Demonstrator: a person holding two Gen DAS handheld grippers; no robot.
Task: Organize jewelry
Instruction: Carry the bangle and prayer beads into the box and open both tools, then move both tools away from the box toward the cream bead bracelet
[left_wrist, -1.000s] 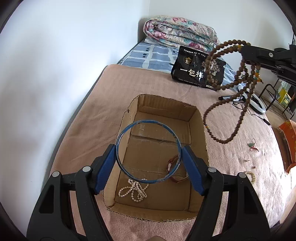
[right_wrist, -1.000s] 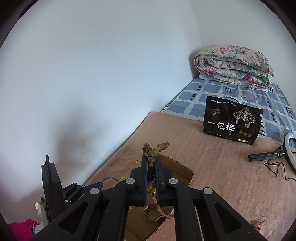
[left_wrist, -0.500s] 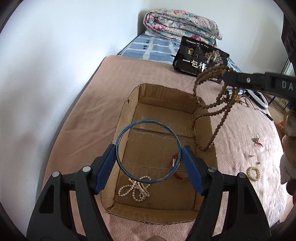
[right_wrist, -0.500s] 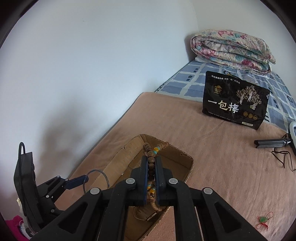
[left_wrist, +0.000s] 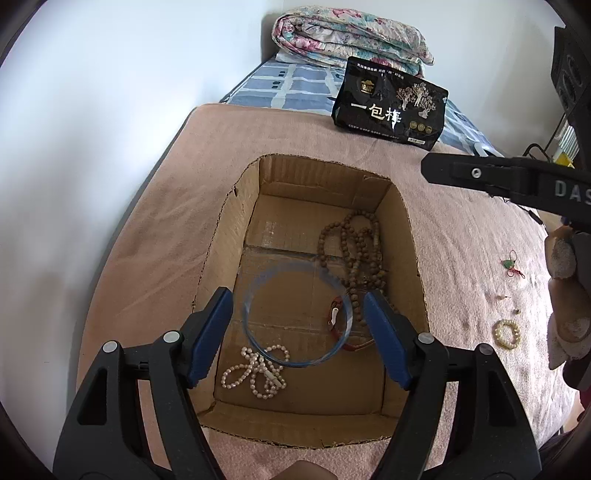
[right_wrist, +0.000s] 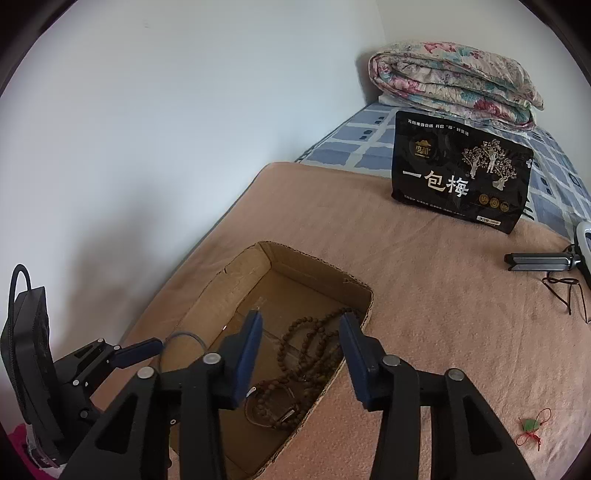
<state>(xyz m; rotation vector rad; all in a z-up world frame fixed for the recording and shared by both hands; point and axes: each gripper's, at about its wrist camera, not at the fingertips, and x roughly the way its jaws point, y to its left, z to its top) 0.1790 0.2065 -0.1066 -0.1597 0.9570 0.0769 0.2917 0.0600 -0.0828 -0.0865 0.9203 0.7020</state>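
Note:
An open cardboard box (left_wrist: 236, 221) (right_wrist: 229, 280) sits on the pink blanket. Inside lie a brown wooden bead necklace (left_wrist: 354, 251) (right_wrist: 306, 343), a white pearl string (left_wrist: 258, 373) and a red-brown strap (left_wrist: 338, 317). A blue bangle (left_wrist: 295, 314), blurred, is between my left gripper's (left_wrist: 297, 317) open fingers without touching either pad, above the box floor. My right gripper (right_wrist: 301, 347) is open and empty above the box's right side; it shows at the right in the left wrist view (left_wrist: 480, 173).
A black snack bag (left_wrist: 388, 103) (right_wrist: 461, 177) stands behind the box. A folded floral quilt (left_wrist: 351, 37) lies at the far end. A green pendant on red cord (left_wrist: 511, 266) (right_wrist: 530, 424) and a pale bead bracelet (left_wrist: 508, 332) lie right of the box. A tripod with cables (right_wrist: 543, 262) lies far right.
My right gripper opened and the brown bead necklace dropped into the box. My left gripper opened and the blue bangle left its pads, lower than before.

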